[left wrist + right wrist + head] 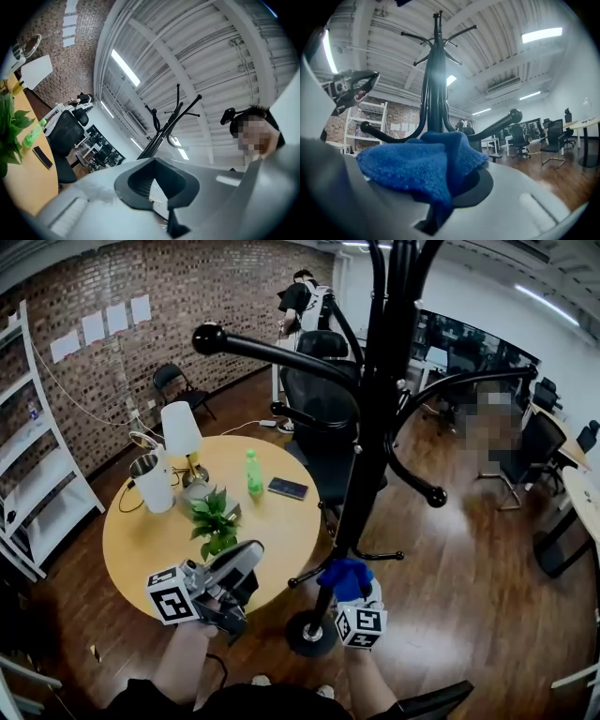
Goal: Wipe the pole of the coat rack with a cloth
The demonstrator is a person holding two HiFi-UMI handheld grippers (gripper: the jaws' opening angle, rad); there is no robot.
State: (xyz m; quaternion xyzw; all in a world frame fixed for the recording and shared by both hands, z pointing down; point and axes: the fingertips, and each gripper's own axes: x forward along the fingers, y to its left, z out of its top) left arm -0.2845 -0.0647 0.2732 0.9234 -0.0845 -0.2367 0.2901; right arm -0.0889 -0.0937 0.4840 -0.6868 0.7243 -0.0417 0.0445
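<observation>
The black coat rack pole (375, 427) rises from its round base (309, 634) just right of the table. My right gripper (354, 594) is shut on a blue cloth (344, 577), which sits low against the pole just above the base. In the right gripper view the cloth (419, 166) bunches over the jaws of the gripper (440, 192), with the pole (435, 93) standing straight ahead. My left gripper (232, 568) hovers over the table's near edge, left of the pole, shut with nothing in it. In its own view the left gripper (157, 187) points upward and the rack (164, 129) shows far off.
A round wooden table (141, 549) carries a potted plant (214, 521), white lamp (180, 432), kettle (150, 482), green bottle (253, 474) and phone (287, 487). A black office chair (314, 395) stands behind the rack. White shelving (37, 474) lines the left. A person (302, 296) stands far back.
</observation>
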